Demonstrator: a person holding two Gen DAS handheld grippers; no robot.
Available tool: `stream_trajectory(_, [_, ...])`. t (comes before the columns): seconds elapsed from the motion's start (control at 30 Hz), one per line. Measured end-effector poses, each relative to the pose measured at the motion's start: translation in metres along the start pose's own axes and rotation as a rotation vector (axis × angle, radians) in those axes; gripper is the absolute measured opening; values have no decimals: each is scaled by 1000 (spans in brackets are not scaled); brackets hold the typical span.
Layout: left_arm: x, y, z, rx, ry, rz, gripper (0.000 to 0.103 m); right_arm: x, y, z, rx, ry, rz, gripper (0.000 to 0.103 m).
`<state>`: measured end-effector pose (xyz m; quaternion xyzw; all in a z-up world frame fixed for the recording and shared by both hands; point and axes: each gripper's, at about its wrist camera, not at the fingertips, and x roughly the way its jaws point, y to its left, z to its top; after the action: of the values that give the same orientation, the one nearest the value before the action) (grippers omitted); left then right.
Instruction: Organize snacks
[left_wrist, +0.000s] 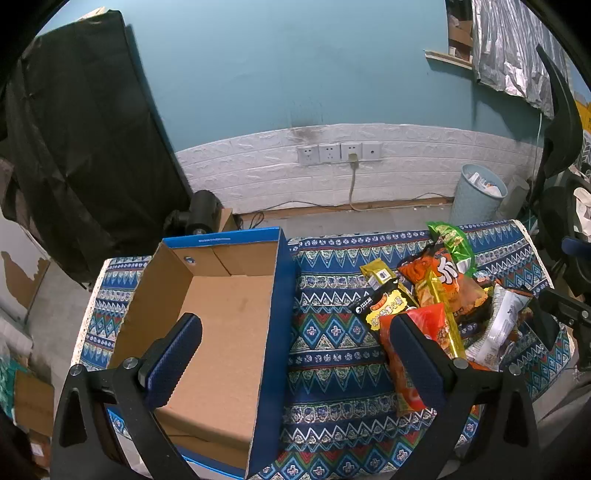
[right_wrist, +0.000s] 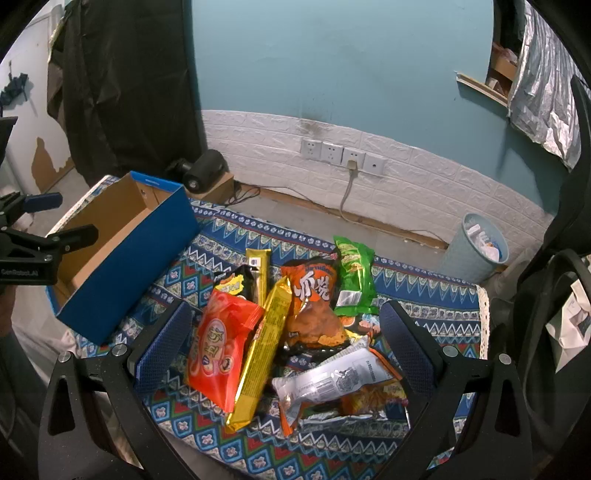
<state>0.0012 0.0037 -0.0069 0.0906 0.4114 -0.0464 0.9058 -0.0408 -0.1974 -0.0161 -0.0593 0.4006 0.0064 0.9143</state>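
Snack packets (right_wrist: 295, 332) all lie heaped on your table (left_wrist: 332, 354) beside the empty cardboard box (left_wrist: 221, 314), both tools (left_wrist: 295, 343) (right_wrist: 284, 343) spread wide, holding nothing.

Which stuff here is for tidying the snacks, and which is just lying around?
For the job:
- snack packets, piled on the patterned cloth
- open blue box, nothing in it
- left tool, open
- right tool, open

Just lying about:
- bin
- wall sockets
- black cover

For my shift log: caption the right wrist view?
Open right gripper above snack packets piled beside an empty blue box.
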Motion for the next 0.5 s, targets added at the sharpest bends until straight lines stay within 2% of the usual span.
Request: stream_trajectory(0.5, [2,-1,-1,6,13,-8,103,2,-4,-1,10,8,1,100])
